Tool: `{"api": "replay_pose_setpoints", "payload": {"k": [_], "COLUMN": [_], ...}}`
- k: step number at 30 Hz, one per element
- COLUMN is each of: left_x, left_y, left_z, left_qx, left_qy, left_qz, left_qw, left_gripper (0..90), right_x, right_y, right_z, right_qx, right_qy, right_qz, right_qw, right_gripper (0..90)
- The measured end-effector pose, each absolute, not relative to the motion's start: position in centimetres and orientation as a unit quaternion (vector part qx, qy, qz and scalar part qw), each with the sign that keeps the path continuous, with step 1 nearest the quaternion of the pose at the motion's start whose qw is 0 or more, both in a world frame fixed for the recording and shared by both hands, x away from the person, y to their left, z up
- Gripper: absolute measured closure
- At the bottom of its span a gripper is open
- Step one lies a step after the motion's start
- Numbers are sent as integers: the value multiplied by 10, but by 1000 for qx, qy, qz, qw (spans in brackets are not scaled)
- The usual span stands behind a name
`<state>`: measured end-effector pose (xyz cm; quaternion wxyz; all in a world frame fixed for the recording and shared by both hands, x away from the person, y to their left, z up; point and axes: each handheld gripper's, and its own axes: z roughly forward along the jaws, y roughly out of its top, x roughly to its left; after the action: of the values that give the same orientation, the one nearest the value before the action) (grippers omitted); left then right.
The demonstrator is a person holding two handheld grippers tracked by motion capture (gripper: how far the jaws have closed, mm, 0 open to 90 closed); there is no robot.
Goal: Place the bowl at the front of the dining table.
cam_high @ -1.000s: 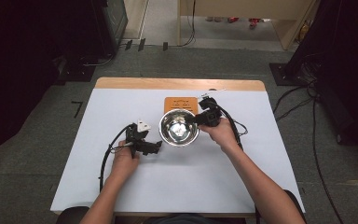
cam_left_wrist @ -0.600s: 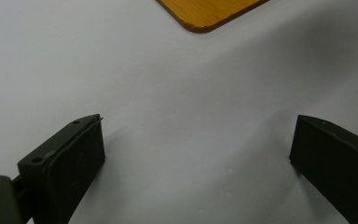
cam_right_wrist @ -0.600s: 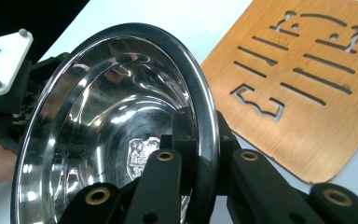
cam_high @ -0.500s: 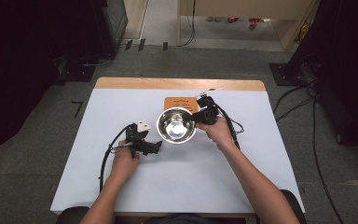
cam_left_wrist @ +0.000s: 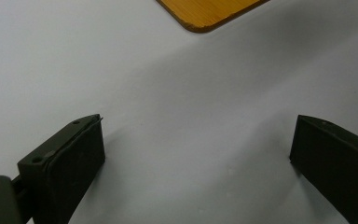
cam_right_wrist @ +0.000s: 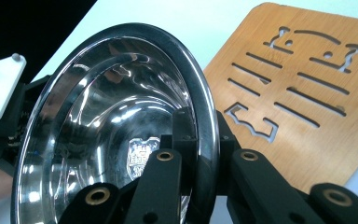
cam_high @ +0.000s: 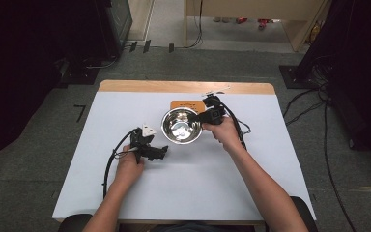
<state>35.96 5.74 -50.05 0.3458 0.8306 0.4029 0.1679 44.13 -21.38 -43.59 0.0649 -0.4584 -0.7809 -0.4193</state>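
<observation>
The right claw [cam_high: 204, 117] is clenched on the rim of the steel bowl [cam_high: 181, 125], one jaw inside the rim and one outside, as the right gripper view shows close up [cam_right_wrist: 200, 140]. From above, the grip itself is too small to make out; there the bowl sits mid-counter, just in front of the wooden board [cam_high: 188, 105], hiding part of it. Whether the bowl rests on the counter [cam_high: 222, 183] or is lifted, I cannot tell. The right gripper view shows the board's cut-out slots [cam_right_wrist: 289, 88], which the high view blurs. The left claw [cam_high: 162, 152] is released, its jaws wide apart over bare counter in the left gripper view [cam_left_wrist: 196, 154], where one corner of the board [cam_left_wrist: 209, 11] is cut off by the frame.
</observation>
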Motion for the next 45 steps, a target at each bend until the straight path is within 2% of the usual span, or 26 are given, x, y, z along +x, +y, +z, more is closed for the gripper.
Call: {"api": "replay_pose_setpoints", "payload": {"k": [45], "left_x": [360], "left_y": [57], "left_z": [-501], "left_qx": [830], "left_qy": [404], "left_qz": [168], "left_qw": [347], "left_gripper": [29], "right_x": [475], "right_y": [-222], "right_z": [-438], "right_qx": [-486], "right_qy": [-759], "right_qz": [-432], "right_qw": [37], "right_gripper": [854]}}
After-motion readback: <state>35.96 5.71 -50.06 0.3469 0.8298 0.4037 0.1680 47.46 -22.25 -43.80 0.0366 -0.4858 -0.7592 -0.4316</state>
